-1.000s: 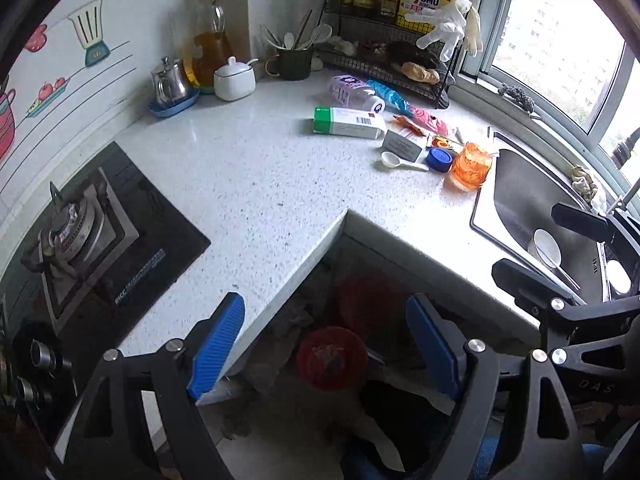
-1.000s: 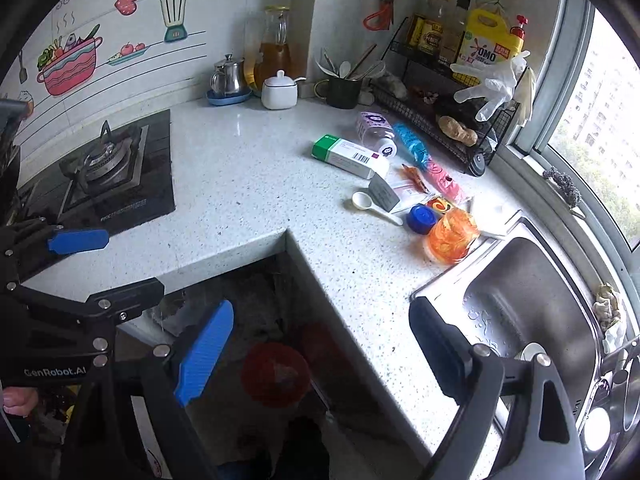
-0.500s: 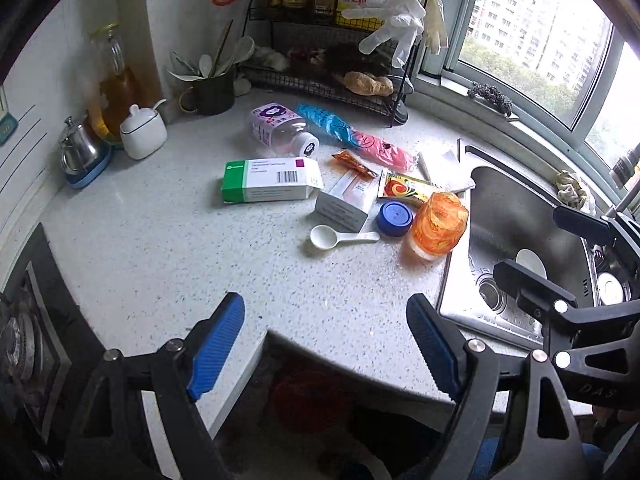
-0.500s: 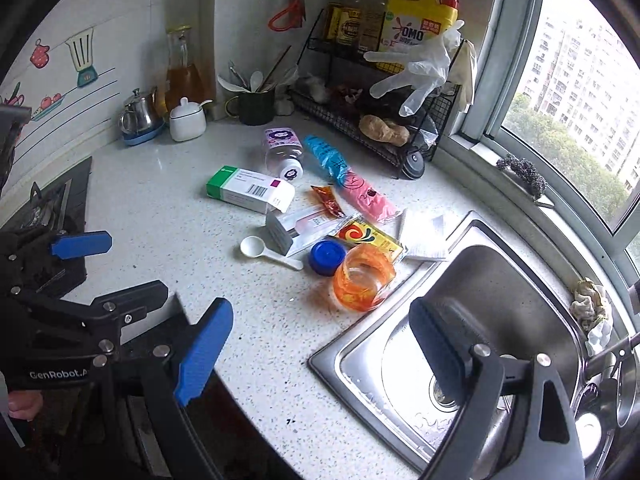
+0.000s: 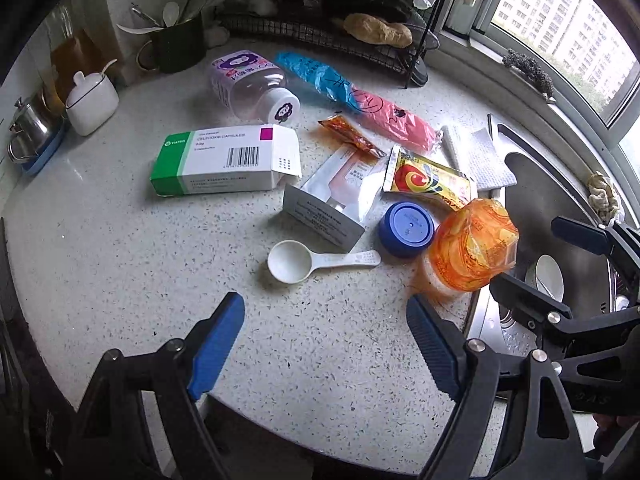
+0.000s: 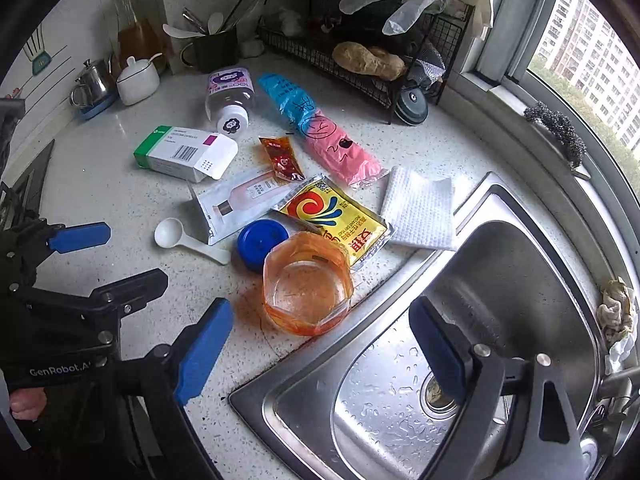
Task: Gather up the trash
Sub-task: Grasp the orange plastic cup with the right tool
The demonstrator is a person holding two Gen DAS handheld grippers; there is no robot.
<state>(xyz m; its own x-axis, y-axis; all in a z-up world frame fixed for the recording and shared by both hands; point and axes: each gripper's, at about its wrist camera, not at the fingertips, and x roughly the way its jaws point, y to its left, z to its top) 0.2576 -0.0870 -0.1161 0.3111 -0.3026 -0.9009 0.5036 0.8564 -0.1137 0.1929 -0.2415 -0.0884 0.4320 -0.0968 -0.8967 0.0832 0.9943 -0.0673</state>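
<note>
Both grippers, the left gripper (image 5: 325,334) and right gripper (image 6: 321,338), are held wide with nothing in the fingers; the orange cup (image 6: 307,283) (at the sink (image 6: 500,216) edge) could be knocked in

White speckled countertop (image 5: 120,264) w/ steel sink (image 6: 520,280) ahead-right; window (image 6: 592,40) far right, daylight, apt blocks outside; tiled wall (image 6: 80,8) ahead-left.
</note>
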